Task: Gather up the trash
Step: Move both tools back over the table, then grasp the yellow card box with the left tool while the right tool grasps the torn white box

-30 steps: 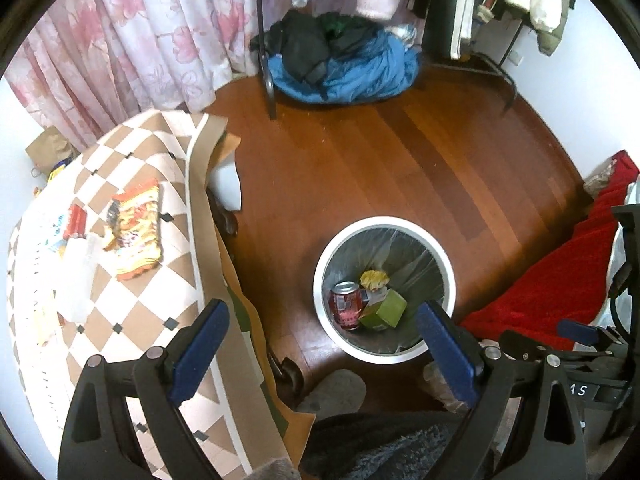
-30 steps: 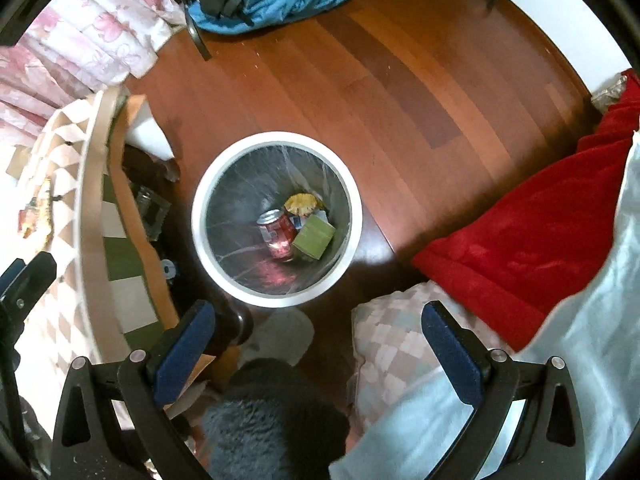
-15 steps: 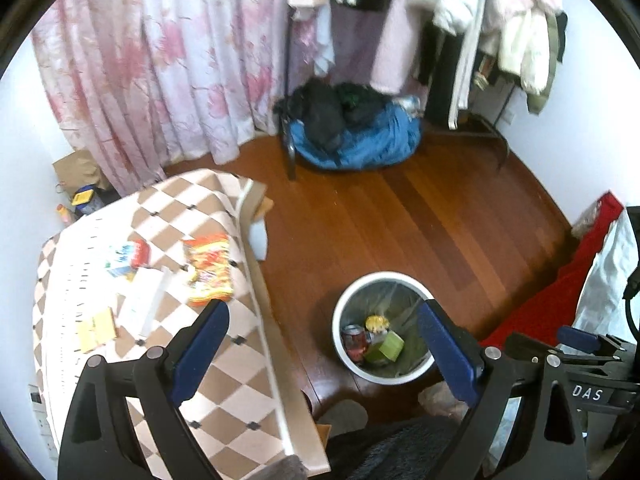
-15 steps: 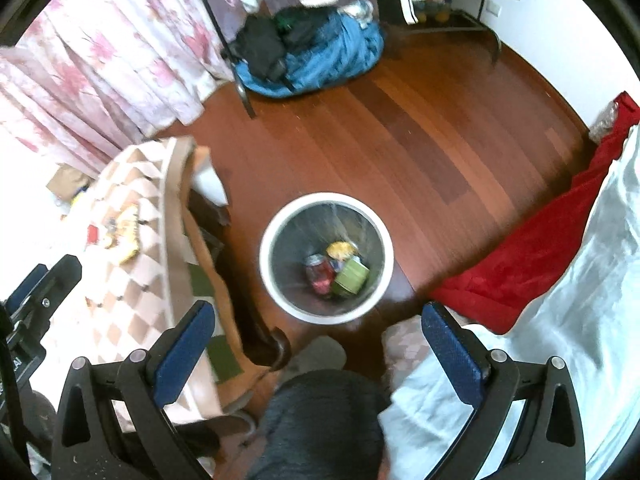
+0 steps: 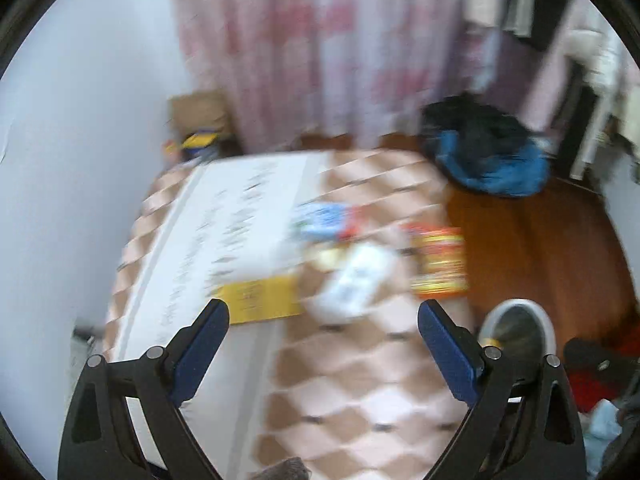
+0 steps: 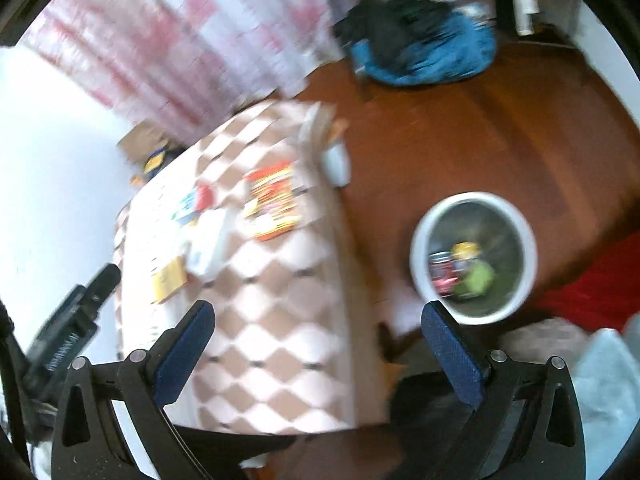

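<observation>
Trash lies scattered on a checkered tabletop (image 5: 340, 368), both views smeared by motion blur. Orange-red snack bag (image 5: 440, 262), flat, crinkled and rectangular, sits near the tabletop's edge toward the floor; its long axis runs away from the camera in the left wrist view, roughly parallel to that edge. Just beside it lies a white wrapper (image 5: 352, 280), soft-looking and elongated, long axis on a diagonal; print too blurred to read. A flat yellow card (image 5: 260, 300) lies at the wrapper's near side, and a blue-and-red packet (image 5: 326, 218) lies beyond it. Tabletop cover shows a tan-and-white diamond check, with a plain white band carrying rows of dark marks along the wall side. Left claw (image 5: 322, 334) hangs over the tabletop, blue-padded fingers spread wide, nothing between them. Right claw (image 6: 316, 338) hangs likewise, wide apart and empty, over the tabletop's floor-side edge. Round trash bin (image 6: 416, 236), white rim and grey liner, stands on the floor beside the tabletop; inside are a red can (image 6: 442, 268), a green box (image 6: 476, 278) and a yellow item (image 6: 466, 250). Floor (image 6: 480, 128) is reddish-brown wood planks. Pink floral curtain (image 5: 320, 48) hangs behind the tabletop; a blue-and-black fabric heap (image 5: 488, 156) rests on the floor near it. Red cloth (image 6: 592, 292) lies past the bin.
</observation>
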Motion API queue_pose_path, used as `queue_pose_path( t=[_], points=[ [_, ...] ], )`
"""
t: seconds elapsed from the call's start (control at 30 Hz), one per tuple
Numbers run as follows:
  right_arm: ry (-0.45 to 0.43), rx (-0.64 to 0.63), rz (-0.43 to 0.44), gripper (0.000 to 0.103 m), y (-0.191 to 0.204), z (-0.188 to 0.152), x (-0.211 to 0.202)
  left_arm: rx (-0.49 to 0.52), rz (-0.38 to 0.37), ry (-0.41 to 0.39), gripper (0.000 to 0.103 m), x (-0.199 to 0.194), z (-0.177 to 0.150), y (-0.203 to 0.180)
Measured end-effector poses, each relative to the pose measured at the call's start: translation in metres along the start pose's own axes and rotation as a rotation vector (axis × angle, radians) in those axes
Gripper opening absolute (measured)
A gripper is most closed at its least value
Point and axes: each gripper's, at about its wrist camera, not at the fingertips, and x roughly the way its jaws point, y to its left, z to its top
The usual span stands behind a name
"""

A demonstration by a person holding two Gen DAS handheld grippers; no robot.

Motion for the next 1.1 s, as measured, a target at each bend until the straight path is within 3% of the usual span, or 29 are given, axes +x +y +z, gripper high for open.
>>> queue_pose_path(
  t=[0.2, 0.4, 0.47, 0.57, 0.73, 0.83, 1.0, 1.1],
  points=[
    [0.114, -0.041, 0.021, 0.103, 0.086, 0.019, 0.104, 0.008, 0.183, 0.099, 0.096, 0.072, -0.018, 0.078],
    [0.175, -0.046, -0.057, 0.097, 0.134, 0.043, 0.197, 0.123, 0.242, 0.148, 0.096, 0.117, -0.025, 0.107],
    [0.195, -0.033, -0.053, 0.091, 0.14, 0.048, 0.218, 0.18, 0.229, 0.159, 0.096, 0.126, -0.023, 0.106],
    [0.211, -0.053, -0.028, 0.06, 0.144, 0.05, 0.232, 0.282, 0.168, 0.169, 0.096, 0.132, -0.015, 0.097],
    [0.219, -0.091, -0.047, 0.06, 0.132, 0.039, 0.21, 0.567, 0.05, 0.163, 0.096, 0.14, -0.007, 0.068],
    [0.251, -0.075, -0.053, 0.06, 0.113, 0.031, 0.201, 0.704, -0.067, 0.258, 0.096, 0.157, -0.009, 0.05],
    [0.306, -0.036, -0.056, 0.061, 0.095, 0.027, 0.205, 0.848, -0.125, 0.313, 0.094, 0.176, -0.017, 0.03],
    [0.306, -0.037, -0.07, 0.061, 0.093, 0.028, 0.207, 0.823, -0.205, 0.344, 0.07, 0.174, -0.012, 0.028]
  ],
)
